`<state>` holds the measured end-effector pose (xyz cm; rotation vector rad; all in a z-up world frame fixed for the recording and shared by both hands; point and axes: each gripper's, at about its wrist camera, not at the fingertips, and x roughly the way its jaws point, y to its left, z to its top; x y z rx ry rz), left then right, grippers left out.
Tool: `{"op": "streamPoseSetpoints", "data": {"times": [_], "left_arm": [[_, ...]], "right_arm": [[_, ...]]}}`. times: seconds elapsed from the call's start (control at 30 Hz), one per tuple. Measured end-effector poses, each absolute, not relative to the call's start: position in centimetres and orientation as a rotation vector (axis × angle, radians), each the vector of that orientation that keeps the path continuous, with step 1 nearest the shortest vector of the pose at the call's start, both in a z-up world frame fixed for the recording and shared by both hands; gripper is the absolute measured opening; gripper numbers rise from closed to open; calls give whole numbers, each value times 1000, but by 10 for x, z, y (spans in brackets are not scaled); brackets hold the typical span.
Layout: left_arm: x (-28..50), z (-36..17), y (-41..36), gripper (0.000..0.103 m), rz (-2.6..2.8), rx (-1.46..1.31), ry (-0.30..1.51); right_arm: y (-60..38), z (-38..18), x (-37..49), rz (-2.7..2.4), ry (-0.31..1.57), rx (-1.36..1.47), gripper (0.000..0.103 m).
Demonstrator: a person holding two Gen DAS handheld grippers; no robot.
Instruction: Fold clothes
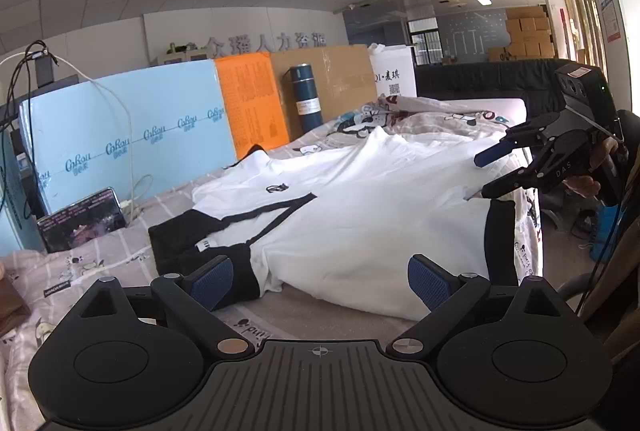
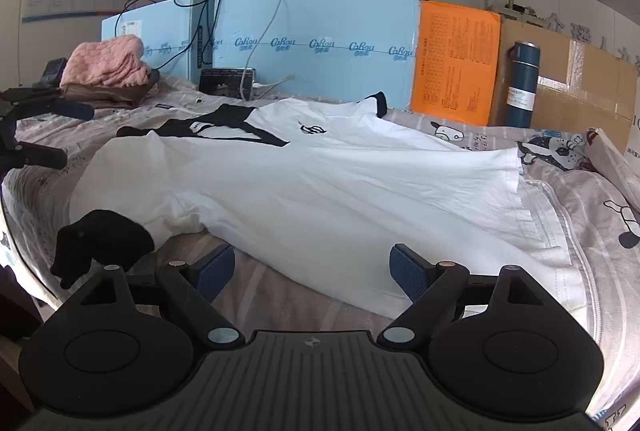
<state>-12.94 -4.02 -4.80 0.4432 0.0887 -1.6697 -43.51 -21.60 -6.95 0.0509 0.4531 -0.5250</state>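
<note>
Left wrist view: the left tongs (image 1: 320, 281) stand spread wide, nothing between the blue pads (image 1: 214, 281), low over the near edge of the bed (image 1: 100, 251). The white T-shirt (image 1: 352, 199) lies spread on the patterned sheet just beyond them; its black collar and sleeve trim (image 1: 188, 243) sits right behind the left pad, and the white body fills the gap ahead of the pads (no pad touches cloth). At the right edge the right tongs (image 1: 496, 171), held in a hand (image 1: 588, 183), hover above the shirt's far side, also spread and empty. A phone (image 1: 80, 219) leans against the light blue panels (image 1: 132, 127) on the left; a dark blue flask (image 1: 306, 99) stands before a cardboard box (image 1: 332, 79) further back.

Right wrist view: the right tongs (image 2: 312, 273) are spread apart with bare sheet between the pads; the T-shirt (image 2: 320, 183) lies flat just ahead, its hem passing close by the right pad (image 2: 408, 275). A black sleeve end (image 2: 104, 239) lies crumpled near the left pad. The left tongs (image 2: 60, 133) show at the left edge, open beside the shirt's collar end. A pink folded cloth (image 2: 108, 61) rests on a brown one at the bed's far corner. The flask (image 2: 522, 83) stands by the orange panel (image 2: 456, 63).
</note>
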Motion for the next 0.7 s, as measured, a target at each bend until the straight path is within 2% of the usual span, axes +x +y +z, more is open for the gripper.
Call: {"op": "streamPoseSetpoints", "data": {"times": [0.37,0.7], "left_arm": [[-135,-60,-40,97,-1743,424,132],[-123,-66,-49,97,-1787,281,178]], "right_arm": [[-189,-85,-401,-361,518,-182,92],[-188,-86,-375,-244,390,-104,92]]}}
